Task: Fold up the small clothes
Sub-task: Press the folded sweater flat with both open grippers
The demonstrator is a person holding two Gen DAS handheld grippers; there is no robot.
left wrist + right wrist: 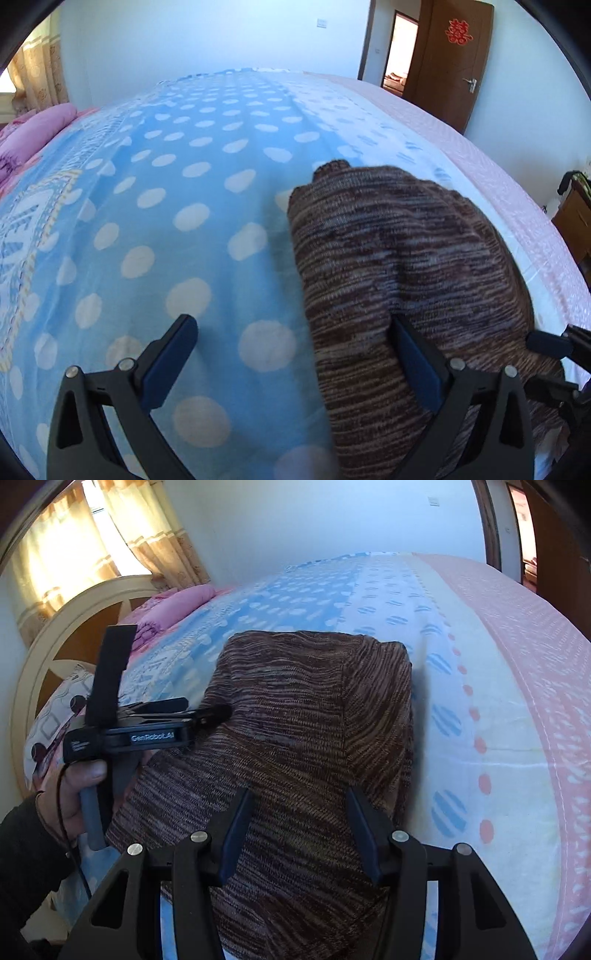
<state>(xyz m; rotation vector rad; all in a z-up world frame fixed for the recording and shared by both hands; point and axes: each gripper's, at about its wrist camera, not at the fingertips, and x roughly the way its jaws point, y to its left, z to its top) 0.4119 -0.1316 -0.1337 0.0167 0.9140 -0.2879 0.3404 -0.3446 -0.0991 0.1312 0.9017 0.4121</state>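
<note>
A brown striped knit garment [399, 266] lies partly folded on the blue polka-dot blanket [177, 206]; in the right wrist view the garment [295, 746] fills the middle. My left gripper [295, 350] is open wide, straddling the garment's left edge, with its right finger [417, 354] on the knit. In the right wrist view the left gripper [207, 716] sits at the garment's left edge, held by a hand. My right gripper [299, 830] is open, low over the garment's near part. Its tip [546, 343] shows at the left wrist view's right edge.
The bed has a pink cover [524, 657] on its right side, pink bedding [173, 605] and a curved headboard [37, 653] at the far left. A wooden door [450, 59] stands open beyond the bed. Curtains [74, 554] hang behind the headboard.
</note>
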